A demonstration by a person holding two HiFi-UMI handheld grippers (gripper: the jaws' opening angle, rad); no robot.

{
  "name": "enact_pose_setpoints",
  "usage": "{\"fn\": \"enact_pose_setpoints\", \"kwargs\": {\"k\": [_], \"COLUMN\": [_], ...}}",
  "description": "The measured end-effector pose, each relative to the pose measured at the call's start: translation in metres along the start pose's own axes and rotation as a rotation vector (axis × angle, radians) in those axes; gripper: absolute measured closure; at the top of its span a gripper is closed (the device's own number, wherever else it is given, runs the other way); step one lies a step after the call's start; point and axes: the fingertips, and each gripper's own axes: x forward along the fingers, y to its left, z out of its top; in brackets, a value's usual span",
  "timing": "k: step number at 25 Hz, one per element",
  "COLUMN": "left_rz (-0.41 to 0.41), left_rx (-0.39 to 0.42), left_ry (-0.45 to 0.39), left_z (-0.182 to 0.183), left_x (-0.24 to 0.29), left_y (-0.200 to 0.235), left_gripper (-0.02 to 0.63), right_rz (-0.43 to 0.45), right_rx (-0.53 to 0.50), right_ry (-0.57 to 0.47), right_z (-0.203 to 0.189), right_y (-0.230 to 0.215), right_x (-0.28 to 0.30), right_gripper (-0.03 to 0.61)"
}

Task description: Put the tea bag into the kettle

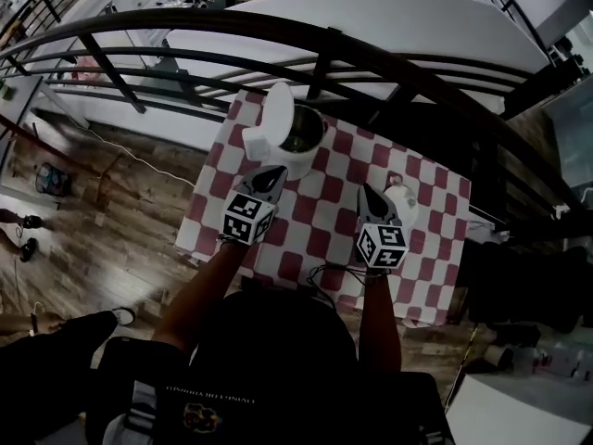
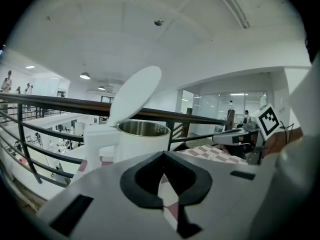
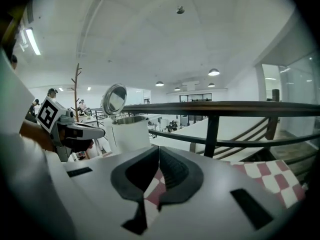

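Note:
A white kettle (image 1: 298,142) stands at the far left of the checkered table with its lid (image 1: 276,109) tipped up, showing the steel inside. My left gripper (image 1: 275,172) is just in front of the kettle, and its jaws are shut with nothing between them (image 2: 162,154). To the right, my right gripper (image 1: 365,193) hovers over the cloth, also shut and empty (image 3: 158,149). The kettle (image 2: 142,139) fills the middle of the left gripper view. It stands further off at the left in the right gripper view (image 3: 131,131). No tea bag shows in any view.
The table is covered by a red-and-white checkered cloth (image 1: 435,248). A small white round object (image 1: 406,202) lies by the right gripper's tip. A dark metal railing (image 1: 324,49) runs right behind the table, with a drop to a lower floor beyond it. Wooden floor (image 1: 111,239) lies to the left.

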Motion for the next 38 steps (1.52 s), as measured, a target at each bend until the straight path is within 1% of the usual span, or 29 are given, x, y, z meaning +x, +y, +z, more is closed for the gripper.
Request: {"fn": "enact_pose_setpoints", "kwargs": {"k": [12, 16, 20, 23, 26, 27, 34, 38], "left_rz": [-0.240, -0.302, -0.340, -0.359, -0.371, -0.375, -0.399, -0.405], "left_rx": [0.094, 0.118, 0.127, 0.126, 0.125, 0.126, 0.146, 0.158], "left_ry": [0.088, 0.111, 0.136, 0.162, 0.192, 0.201, 0.257, 0.287], "left_z": [-0.020, -0.026, -0.037, -0.044, -0.054, -0.056, -0.071, -0.078], "left_x": [0.070, 0.090, 0.110, 0.125, 0.140, 0.145, 0.184, 0.200], "left_y": [-0.115, -0.149, -0.173, -0.188, -0.201, -0.204, -0.227, -0.235], "left_gripper": [0.611, 0.611, 0.611, 0.611, 0.611, 0.611, 0.611, 0.611], "right_rz": [-0.231, -0.277, -0.308, -0.318, -0.301, -0.295, -0.253, -0.245], "right_rx": [0.092, 0.112, 0.127, 0.142, 0.155, 0.156, 0.149, 0.142], "right_ry": [0.049, 0.087, 0.120, 0.141, 0.168, 0.176, 0.213, 0.238], "right_z": [-0.051, -0.073, -0.093, -0.103, -0.112, -0.115, -0.130, -0.141], "right_y": [-0.091, -0.115, -0.135, -0.149, -0.161, -0.165, -0.194, -0.207], "right_x": [-0.088, -0.110, -0.123, -0.125, -0.121, -0.118, -0.095, -0.081], "right_gripper": [0.565, 0.565, 0.563, 0.550, 0.503, 0.499, 0.498, 0.497]}}
